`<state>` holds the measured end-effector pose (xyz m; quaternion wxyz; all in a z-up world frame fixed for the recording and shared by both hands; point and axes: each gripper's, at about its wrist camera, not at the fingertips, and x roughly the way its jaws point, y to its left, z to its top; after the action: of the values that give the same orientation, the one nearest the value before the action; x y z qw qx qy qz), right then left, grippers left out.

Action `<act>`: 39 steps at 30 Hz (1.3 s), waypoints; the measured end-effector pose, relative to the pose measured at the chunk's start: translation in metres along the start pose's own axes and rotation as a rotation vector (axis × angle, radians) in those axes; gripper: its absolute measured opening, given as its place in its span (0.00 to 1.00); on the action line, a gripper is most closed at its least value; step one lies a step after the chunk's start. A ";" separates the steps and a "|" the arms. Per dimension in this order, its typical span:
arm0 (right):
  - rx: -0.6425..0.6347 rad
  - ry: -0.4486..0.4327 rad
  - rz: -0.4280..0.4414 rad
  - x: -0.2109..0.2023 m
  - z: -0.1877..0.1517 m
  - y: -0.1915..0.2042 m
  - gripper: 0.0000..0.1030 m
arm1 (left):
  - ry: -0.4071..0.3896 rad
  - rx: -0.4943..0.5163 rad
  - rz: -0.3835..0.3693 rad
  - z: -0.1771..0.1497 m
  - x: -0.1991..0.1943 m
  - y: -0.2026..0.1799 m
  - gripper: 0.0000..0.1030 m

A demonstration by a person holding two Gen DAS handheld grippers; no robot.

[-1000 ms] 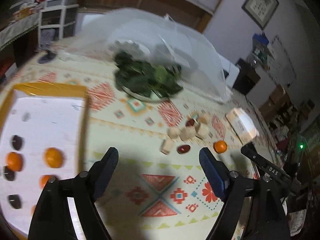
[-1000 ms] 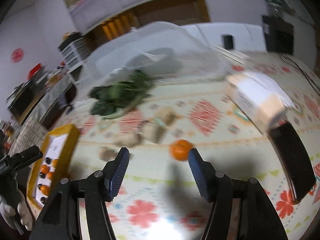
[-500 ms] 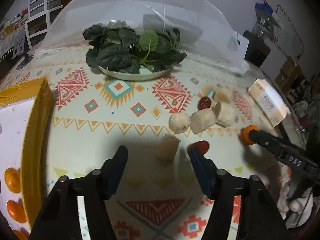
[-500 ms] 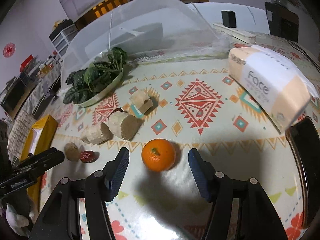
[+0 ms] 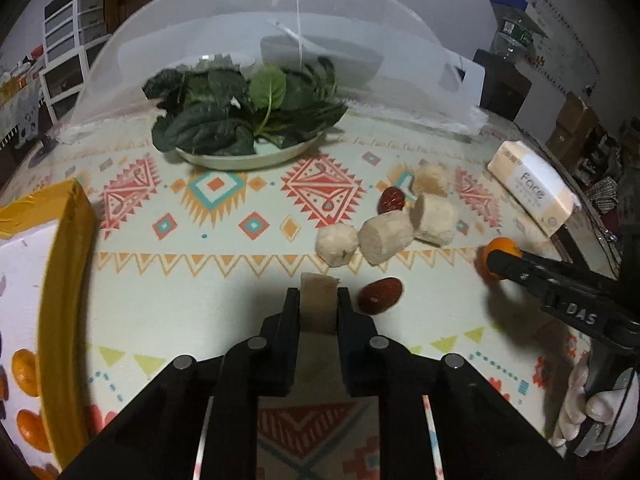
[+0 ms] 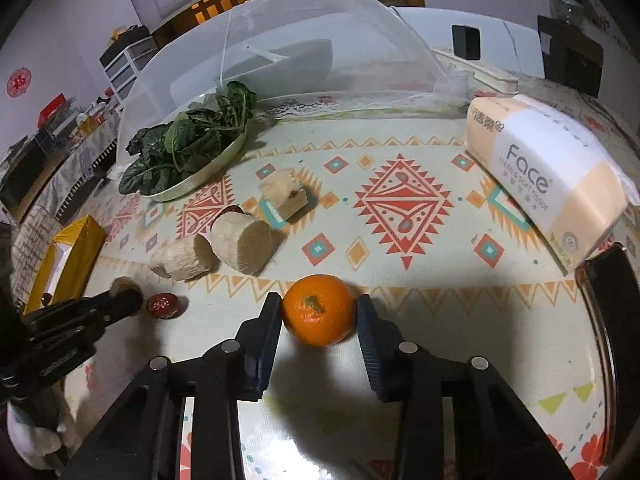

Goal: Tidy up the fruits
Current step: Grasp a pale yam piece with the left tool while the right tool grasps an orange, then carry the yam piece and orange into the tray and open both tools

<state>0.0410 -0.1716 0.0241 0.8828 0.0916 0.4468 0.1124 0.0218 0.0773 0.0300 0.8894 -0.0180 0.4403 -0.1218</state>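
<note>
Low over patterned-cloth table [image 5: 200,292], left hand-held gripper [image 5: 319,304] pinched pale beige cut chunk [image 5: 318,300], red date [image 5: 379,295] just beside. Right hand-held gripper [image 6: 318,320] jaws closing around small round orange tangerine [image 6: 319,315] resting on table.

A table [image 6: 420,152] under a patterned cloth carries a plate of leafy greens [image 5: 244,120] at twelve o'clock in the left wrist view, with a mesh food cover [image 5: 360,60] behind it. Pale root chunks [image 5: 384,232] and two red dates [image 5: 380,295] lie at two o'clock. A tissue pack [image 6: 548,188] sits at three, a yellow-rimmed box [image 5: 64,248] at nine, and an orange [image 6: 318,309] lies near centre in the right wrist view.
</note>
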 end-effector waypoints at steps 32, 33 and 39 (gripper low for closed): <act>-0.355 -0.004 0.316 -0.044 -0.031 0.280 0.39 | -0.164 -0.324 0.139 -0.043 -0.159 0.222 0.16; -0.370 0.008 0.325 -0.038 -0.033 0.291 0.39 | -0.156 -0.337 0.143 -0.041 -0.156 0.233 0.16; -0.430 0.066 0.360 -0.006 -0.042 0.339 0.39 | -0.106 -0.389 0.150 -0.034 -0.131 0.276 0.16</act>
<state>-0.0360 0.1542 0.0929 0.8327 -0.0238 0.4177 0.3627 -0.0260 0.3783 0.0727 0.8976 -0.1627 0.4084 0.0331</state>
